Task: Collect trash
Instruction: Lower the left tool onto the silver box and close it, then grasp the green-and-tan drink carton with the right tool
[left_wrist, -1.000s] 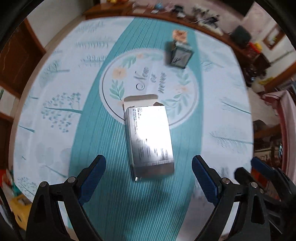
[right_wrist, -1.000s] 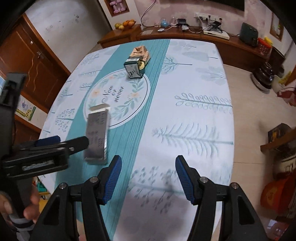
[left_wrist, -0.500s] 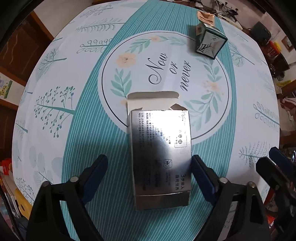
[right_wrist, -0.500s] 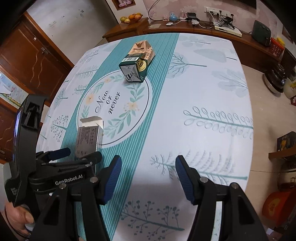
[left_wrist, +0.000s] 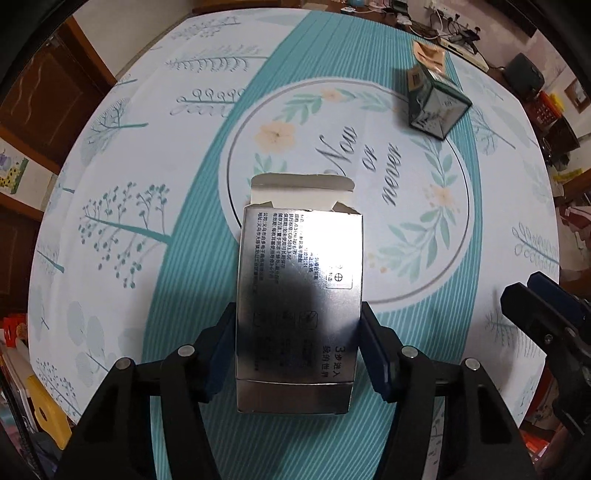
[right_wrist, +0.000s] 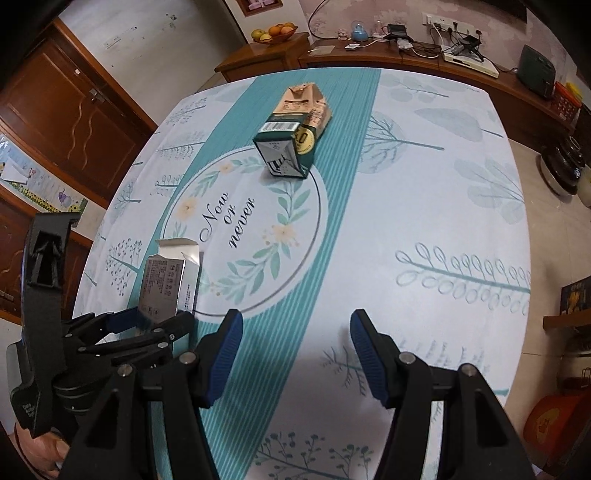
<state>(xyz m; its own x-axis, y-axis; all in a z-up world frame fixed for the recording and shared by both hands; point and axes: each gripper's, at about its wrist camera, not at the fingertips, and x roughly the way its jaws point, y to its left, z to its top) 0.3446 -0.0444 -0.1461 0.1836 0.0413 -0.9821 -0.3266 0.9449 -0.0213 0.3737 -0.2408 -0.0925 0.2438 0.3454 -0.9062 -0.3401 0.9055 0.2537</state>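
Observation:
A silver cardboard box (left_wrist: 299, 295) with its far flap open lies on the teal stripe of the tablecloth (left_wrist: 184, 295). My left gripper (left_wrist: 298, 354) points down over its near end. Its jaws are closing, and the blue pads (left_wrist: 373, 354) touch both long sides of the box. From the right wrist view the same box (right_wrist: 166, 284) sits in the left gripper (right_wrist: 155, 321) at the table's left. My right gripper (right_wrist: 295, 354) hangs open over bare cloth with nothing between its fingers. A green carton (right_wrist: 291, 147) lies further back beside a brown paper pack (right_wrist: 303, 103).
The table (right_wrist: 424, 221) wears a white and teal cloth. A wooden sideboard (right_wrist: 369, 55) with a fruit bowl (right_wrist: 275, 31) and cables runs behind it. Wooden cabinet doors (right_wrist: 74, 122) stand left. A dark pot (right_wrist: 565, 166) sits on the floor at right. A person's hand (right_wrist: 40, 450) grips the left tool.
My left gripper came down over the silver box and its jaws narrowed from wide apart until the pads met the box's sides. My right gripper drifted along the table, still open.

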